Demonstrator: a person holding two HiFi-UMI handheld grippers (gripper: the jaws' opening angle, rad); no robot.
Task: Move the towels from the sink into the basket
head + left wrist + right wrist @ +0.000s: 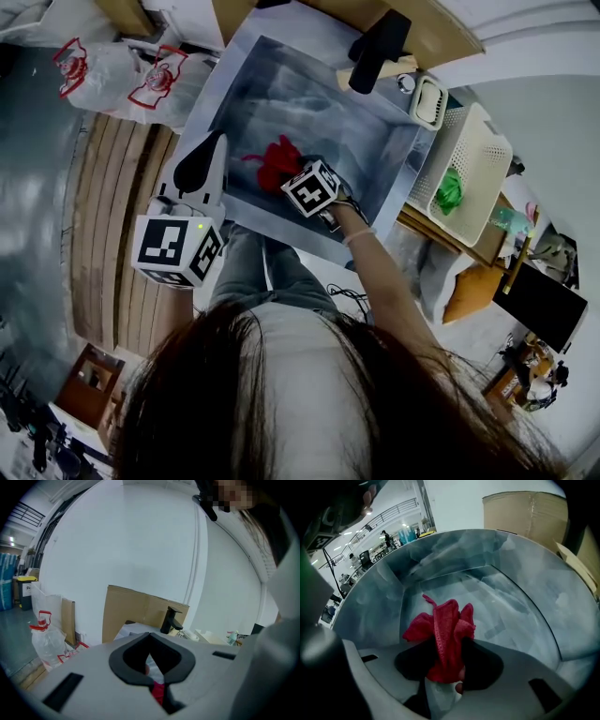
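1. The sink (380, 141) is a deep steel basin with a black faucet (375, 47) at its far rim. One towel lies in it, toward the near-left part of the floor.

2. The basket (489, 148) stands just beside the sink's right end with its open side up. It was probably set there so the carry from basin to basket is short.

3. The left gripper (199, 161) hangs over the sink's near-left rim and points roughly level. Its jaws are pressed together with nothing between them; the red seen past them is the towel lying farther off. I judge it is parked there to stay out of the other hand's way.

4. The right gripper (447, 667) points steeply down into the basin. Its jaws pinch the red towel (445, 630), and the cloth bunches up between the pads. The grip is on a gathered fold, not a loose corner, which should bring the whole cloth up in one lift.

5. The red towel is crumpled and low inside the sink, not yet moved to the basket. Whether it has left the steel floor I cannot tell.

6. A green towel (449, 192) lies in the basket, so that part of the job looks done.
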